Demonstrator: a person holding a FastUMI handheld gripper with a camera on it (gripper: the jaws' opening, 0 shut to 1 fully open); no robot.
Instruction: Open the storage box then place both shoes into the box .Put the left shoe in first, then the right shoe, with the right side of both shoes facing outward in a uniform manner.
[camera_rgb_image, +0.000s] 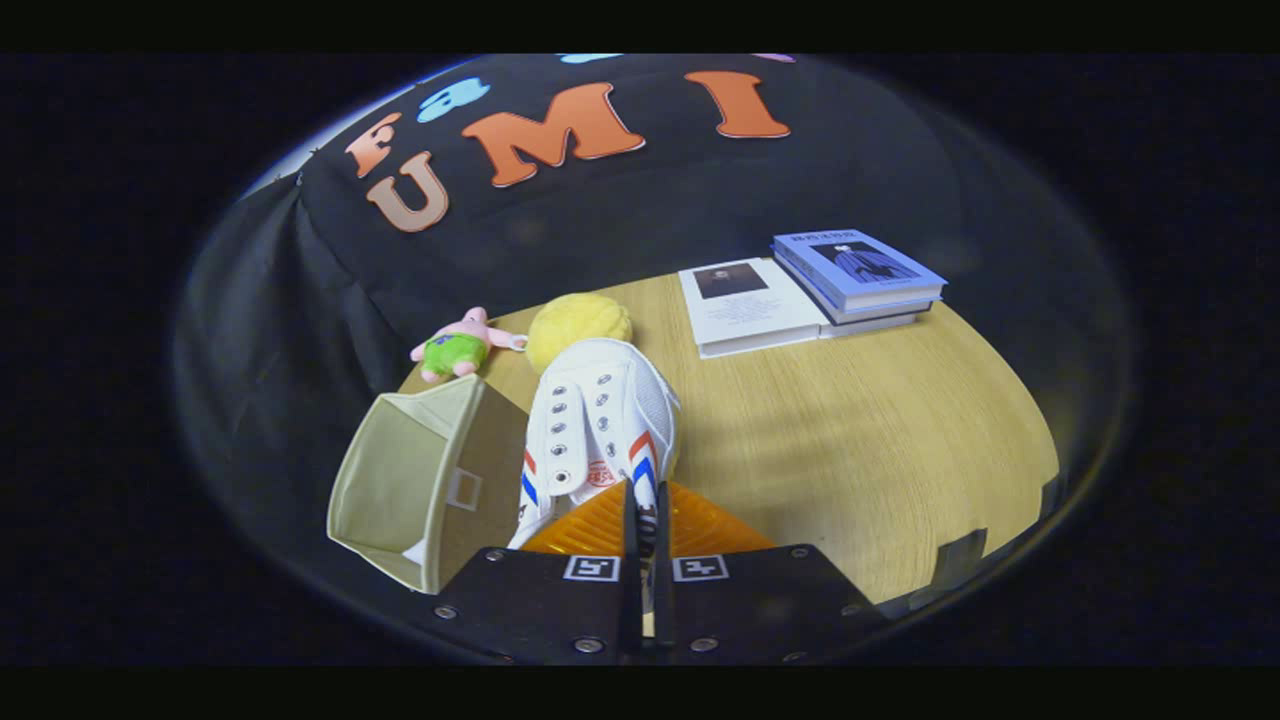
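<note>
- The gripper (640, 515) has its two orange fingers (590, 525) drawn nearly together, pinching the near rim of a white canvas sneaker (600, 420); a thin strip of the shoe's edge shows in the narrow slot between them.
- The sneaker points away from the fingers, toe toward the far side, its eyelet rows and red-and-blue side stripes facing up. It appears lifted off the wooden table (850, 440), though whether the sole clears the surface cannot be told.
- The beige fabric storage box (420, 480) sits just left of the shoe, at the table's near-left edge, its mouth open and the inside bare as far as can be seen.
- Judged from this, the opening step is done and a shoe-placing step is in hand. With nothing seen in the box, this is probably the first, left shoe, but which foot it fits cannot be confirmed.
- The next move calls for carrying the shoe left over the box mouth, clearing the near wall, and turning it so its right side faces outward before lowering.
- Beyond the shoe lie a yellow plush ball (580, 325) and a pink star-shaped plush toy (462, 345); at far right, a white book (750, 305) lies beside a stack of blue books (860, 275).
- The soft box wall could fold if the shoe catches it.
</note>
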